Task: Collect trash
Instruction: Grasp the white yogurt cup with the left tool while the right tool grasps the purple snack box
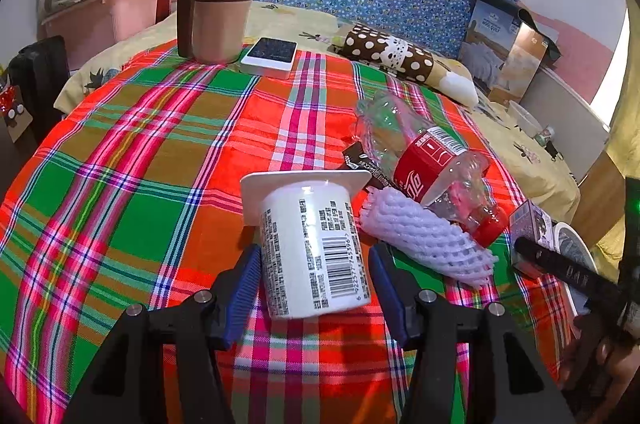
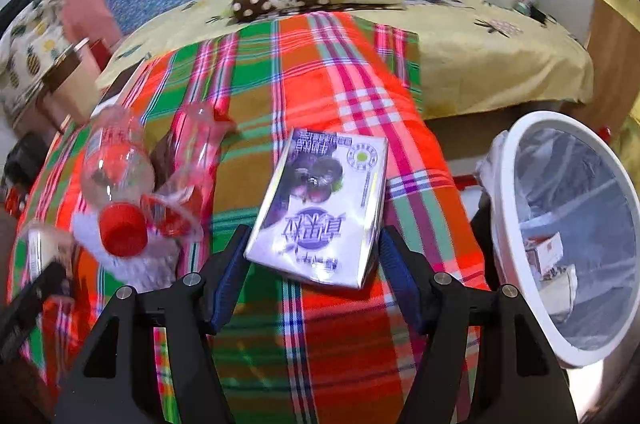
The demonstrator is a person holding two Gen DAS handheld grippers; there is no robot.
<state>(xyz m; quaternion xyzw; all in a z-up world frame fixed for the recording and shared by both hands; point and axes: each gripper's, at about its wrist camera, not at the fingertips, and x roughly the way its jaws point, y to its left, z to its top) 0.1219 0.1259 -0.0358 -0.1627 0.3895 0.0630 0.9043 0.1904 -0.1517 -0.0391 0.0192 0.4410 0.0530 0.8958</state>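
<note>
White yogurt cup (image 1: 316, 248) sits between the left hand-held gripper's (image 1: 316, 288) spread, non-touching jaws.

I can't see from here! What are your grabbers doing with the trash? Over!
Left gripper open around white yogurt cup. Right gripper open around purple snack box. Lined bin beside it. Nothing in the way.

Plaid cloth (image 1: 160, 151): red, green, pink w/ brown. On it: white cup (image 1: 312, 248) w/ black print, clear bottle (image 1: 424, 163) w/ red label, purple-white box (image 2: 320, 207). White-rimmed bin (image 2: 568, 236) beside it.
</note>
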